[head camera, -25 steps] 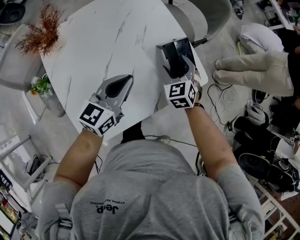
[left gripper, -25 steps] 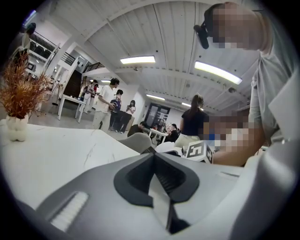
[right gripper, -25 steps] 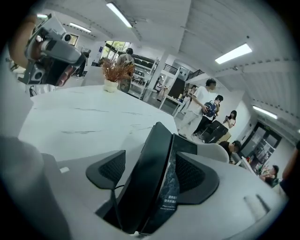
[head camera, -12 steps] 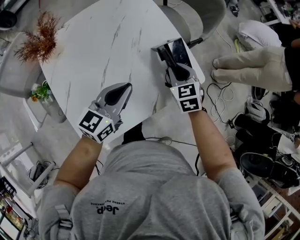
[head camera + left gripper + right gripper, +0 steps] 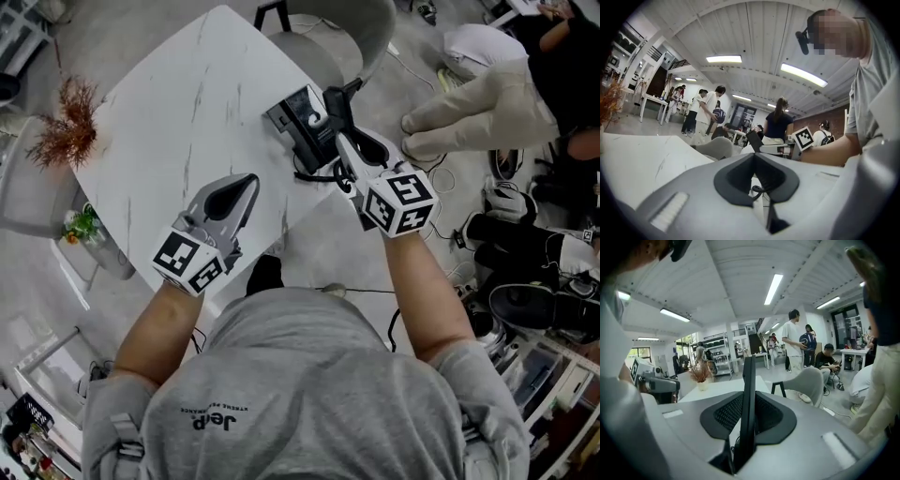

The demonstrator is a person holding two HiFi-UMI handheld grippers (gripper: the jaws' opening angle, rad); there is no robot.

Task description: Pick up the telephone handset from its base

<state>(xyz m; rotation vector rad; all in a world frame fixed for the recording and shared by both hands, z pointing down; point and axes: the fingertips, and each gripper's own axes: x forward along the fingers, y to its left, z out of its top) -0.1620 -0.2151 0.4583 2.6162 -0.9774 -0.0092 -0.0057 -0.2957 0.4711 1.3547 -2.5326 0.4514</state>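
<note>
Head view, right gripper (image 5: pixel 342 142): jaws have just been closing and are clamped on the telephone handset (image 5: pixel 335 111). The grip sits near one end, so most of the handset's length projects beyond the jaws.
Head view, handset position: held above its base (image 5: pixel 291 124), over the far right corner of the table (image 5: pixel 178 112). Judged lifted clear, as the task requires.
Head view, cord (image 5: pixel 317 174): coiled, hanging from the base area toward the handset. Judged to limit how far the handset can travel before the base drags.
Head view, left gripper (image 5: pixel 246 186): jaws together, nothing in them. It hovers over the near part of the table, well apart from the base, and is judged to be keeping out of the way.
Left gripper view, jaws: pads closed to a thin slit, empty. The handset (image 5: pixel 753 139) shows beyond them, right of centre.
Right gripper view, handset (image 5: pixel 749 380): stands edge-on and upright between both pads, which press on its opposite sides. This is judged a stable hold against twisting.
Right gripper view, background: a dry plant (image 5: pixel 700 372) stands on the table, and a chair (image 5: pixel 806 380) stands just beside the table.
</note>
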